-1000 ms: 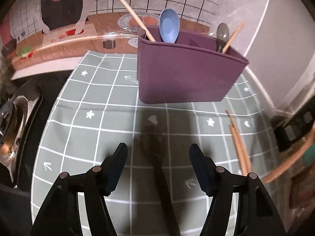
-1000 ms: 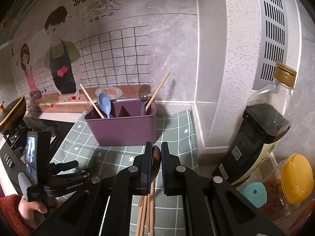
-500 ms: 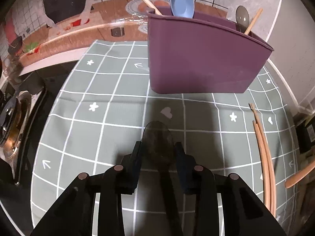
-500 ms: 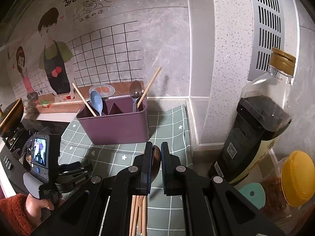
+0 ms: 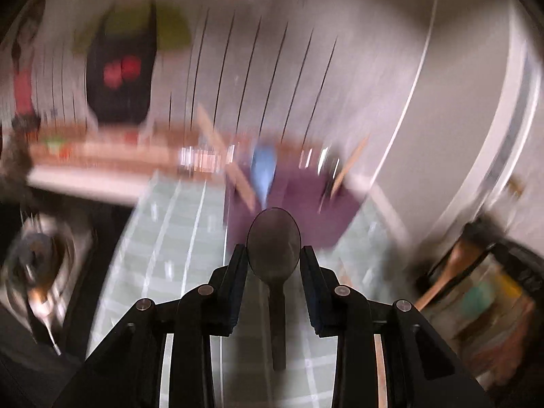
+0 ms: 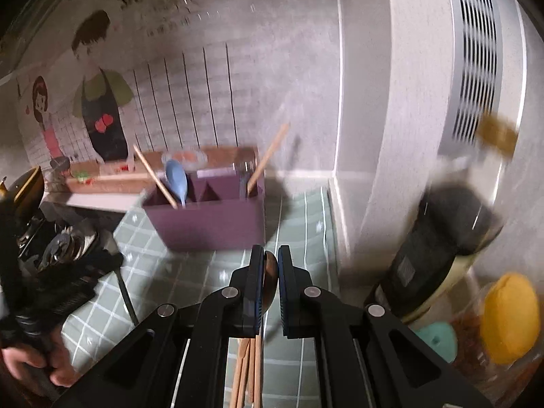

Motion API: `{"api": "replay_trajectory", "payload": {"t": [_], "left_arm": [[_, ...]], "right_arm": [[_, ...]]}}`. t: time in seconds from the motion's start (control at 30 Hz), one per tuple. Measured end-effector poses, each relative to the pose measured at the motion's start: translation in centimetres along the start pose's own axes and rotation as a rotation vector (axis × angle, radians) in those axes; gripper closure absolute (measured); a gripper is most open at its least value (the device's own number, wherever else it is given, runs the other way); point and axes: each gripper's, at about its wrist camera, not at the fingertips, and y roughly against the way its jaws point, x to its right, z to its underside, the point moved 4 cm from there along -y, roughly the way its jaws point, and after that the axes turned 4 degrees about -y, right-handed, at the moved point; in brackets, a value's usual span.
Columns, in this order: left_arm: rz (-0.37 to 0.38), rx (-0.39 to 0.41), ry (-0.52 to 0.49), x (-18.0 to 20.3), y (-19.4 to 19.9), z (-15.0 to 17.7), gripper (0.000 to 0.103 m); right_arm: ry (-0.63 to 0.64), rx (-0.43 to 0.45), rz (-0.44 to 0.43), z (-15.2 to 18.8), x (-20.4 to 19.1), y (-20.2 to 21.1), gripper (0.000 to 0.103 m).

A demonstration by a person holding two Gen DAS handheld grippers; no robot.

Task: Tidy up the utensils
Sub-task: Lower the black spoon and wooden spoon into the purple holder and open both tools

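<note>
Lifted off the checked mat since the earlier frame, the dark spoon [image 5: 274, 248] now sits above it, clamped by its bowl between the pads of the left gripper [image 5: 274, 265], which earlier stood wide apart around it. Its handle hangs back toward the camera between the two arms. Jaws stand at a middling width, pressed against both sides of the bowl. Beyond the fingertips, badly blurred, stands the purple holder [image 5: 292, 210] near the mat's [image 5: 163, 238] far edge, carrying a blue spoon [image 5: 262, 170] and chopsticks.

Pads of the right gripper [image 6: 270, 272] are nearly closed on a metal spoon [image 6: 270, 273] held edge-on between them. Below that gripper, loose wooden chopsticks [image 6: 250, 370] lie on the mat by its near edge. Farther out, the holder's left compartment contains the blue spoon and one chopstick; its right compartment contains another spoon and a chopstick, both leaning. To the right stand a dark bottle [image 6: 431, 261] and a yellow-lidded jar [image 6: 510, 316]. A hand [image 6: 37, 363] shows at the lower left corner.
</note>
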Motion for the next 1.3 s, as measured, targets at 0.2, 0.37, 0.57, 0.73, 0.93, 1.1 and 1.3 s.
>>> {"api": "replay_trajectory", "payload": {"t": [0.2, 0.37, 0.57, 0.73, 0.93, 1.1, 1.3], "left_arm": [[0.066, 0.239, 0.025, 0.3, 3.8, -12.1, 0.071], [0.028, 0.318, 0.019, -0.1, 2.0, -15.1, 0.071], [0.013, 0.234, 0.034, -1.4, -3.6, -13.7, 0.071], [0.015, 0.154, 0.063, -2.1, -7.1, -11.6, 0.07], [0.021, 0.069, 0.061, -2.4, -10.5, -9.4, 0.07], [0.074, -0.018, 0.091, -2.7, -13.0, -7.7, 0.07], [0.1, -0.048, 0.099, -2.7, -13.3, -7.6, 0.065]], "right_arm": [[0.069, 0.207, -0.014, -10.0, -3.1, 4.4, 0.095], [0.09, 0.233, -0.025, -15.4, -4.9, 2.9, 0.095], [0.154, 0.173, -0.002, -16.2, -6.4, -3.3, 0.095], [0.18, 0.099, 0.0, -15.0, -7.1, -8.2, 0.095], [0.214, 0.026, 0.017, -13.2, -7.5, -12.4, 0.095], [0.206, -0.07, -0.048, -11.5, -7.6, -15.0, 0.094], [0.179, -0.071, -0.065, -10.8, -7.0, -14.9, 0.082]]}}
